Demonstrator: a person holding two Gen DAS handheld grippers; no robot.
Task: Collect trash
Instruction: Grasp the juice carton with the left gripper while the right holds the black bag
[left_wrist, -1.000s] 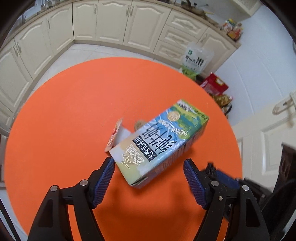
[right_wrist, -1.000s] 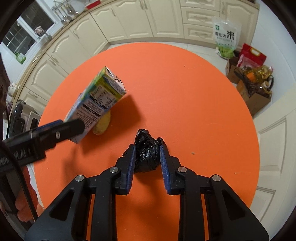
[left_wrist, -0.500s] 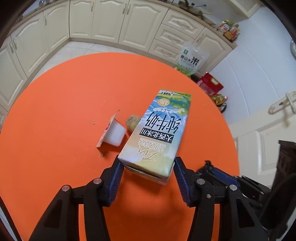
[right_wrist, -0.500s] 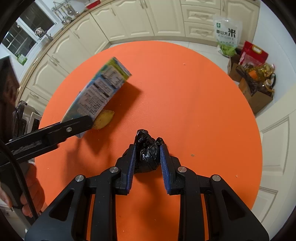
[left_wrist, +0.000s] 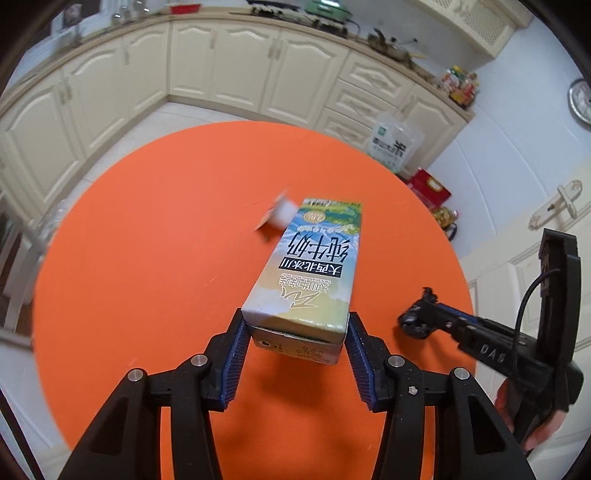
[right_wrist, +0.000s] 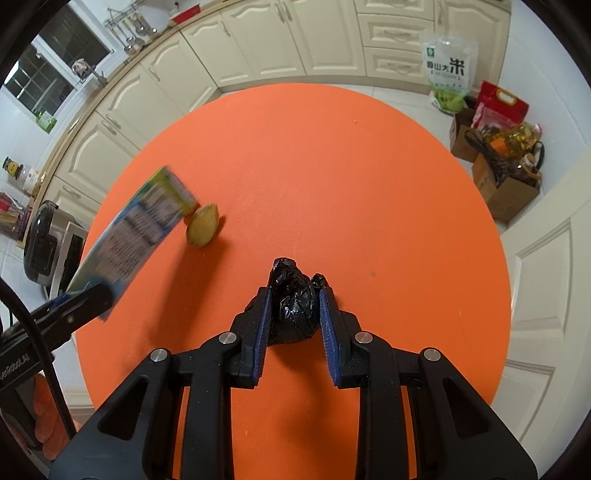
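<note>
Gripping the near end of a tall blue-and-green milk carton (left_wrist: 308, 273) printed with black characters, the left gripper (left_wrist: 295, 341) has its blue ribbed pads pressed against the carton's two sides, and the carton juts away toward twelve o'clock above the round orange table (left_wrist: 147, 258). Its far end overlaps a small white paper scrap (left_wrist: 279, 216) with an orange edge, blurred, lying on the table near the middle. In the right wrist view the same carton shows at nine o'clock, smeared by motion and tilted, lifted clear of the tabletop, with the left gripper's black finger at its lower end.

The right gripper (right_wrist: 293, 314) is clamped on a crumpled black plastic bag (right_wrist: 293, 295) — a knotted wad squeezed between both pads, its top poking out past the fingertips. In the left wrist view that gripper and its wad sit at about three o'clock, near the table's edge, with a person's hand (left_wrist: 532, 417) partly visible behind the handle.

A yellowish piece of fruit peel (right_wrist: 203, 225) lies on the table just beside the carton's far corner as the right view shows it, at roughly ten o'clock from the black wad and well apart from it.

Cream kitchen cabinets (right_wrist: 295, 40) curve round beyond the table — a clear rice bag (right_wrist: 447, 70) leans against them at one o'clock.
</note>
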